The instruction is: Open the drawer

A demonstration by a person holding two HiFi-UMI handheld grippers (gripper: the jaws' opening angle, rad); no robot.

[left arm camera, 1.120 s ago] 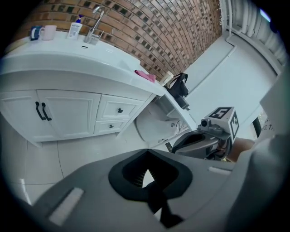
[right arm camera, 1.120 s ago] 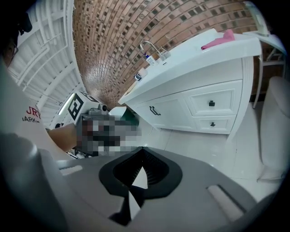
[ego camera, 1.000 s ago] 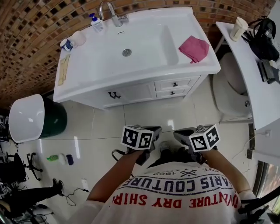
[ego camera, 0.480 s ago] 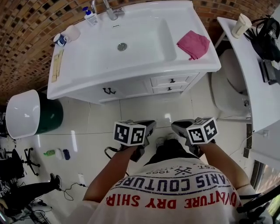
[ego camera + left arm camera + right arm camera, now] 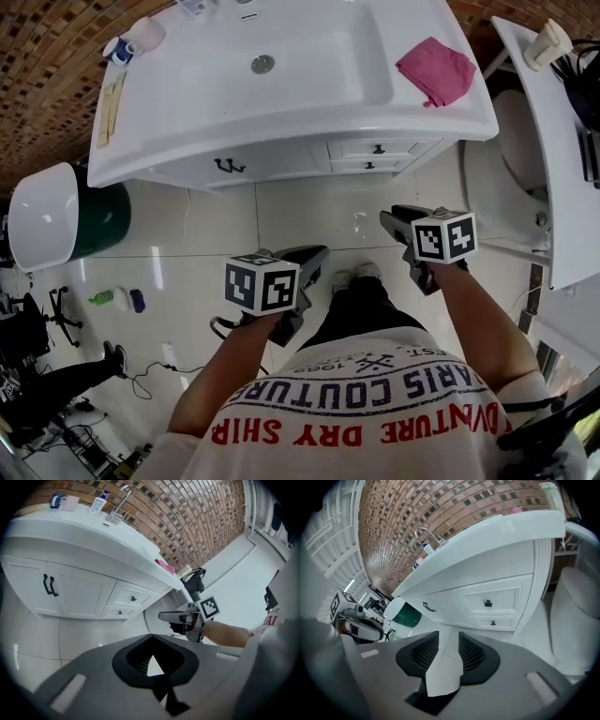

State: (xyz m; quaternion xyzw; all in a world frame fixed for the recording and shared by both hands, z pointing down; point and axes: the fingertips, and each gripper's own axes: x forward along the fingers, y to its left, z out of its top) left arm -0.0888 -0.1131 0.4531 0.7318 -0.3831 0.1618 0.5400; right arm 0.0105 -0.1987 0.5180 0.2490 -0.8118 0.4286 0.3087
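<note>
The white vanity cabinet (image 5: 281,159) has two small drawers at its right end, both closed. The upper drawer (image 5: 488,603) and the lower drawer (image 5: 492,623) each carry a black knob, and both also show in the head view, upper drawer (image 5: 378,148) above lower drawer (image 5: 378,165). My right gripper (image 5: 398,220) hangs over the floor tiles, short of the drawers and pointing at them. Its jaws are opening, with nothing but floor between them (image 5: 447,644). My left gripper (image 5: 314,258) is farther back and to the left, shut and empty (image 5: 151,660).
A green bin with a white lid (image 5: 56,225) stands left of the cabinet. A toilet (image 5: 511,178) and a white counter (image 5: 562,141) close off the right side. A pink cloth (image 5: 436,70) lies on the sink top. Small bottles (image 5: 117,300) stand on the floor at left.
My right gripper has moved forward and to the right, closer to the drawers. My left gripper has stayed about where it was. The head view has tipped, so the vanity sits higher in the picture.
</note>
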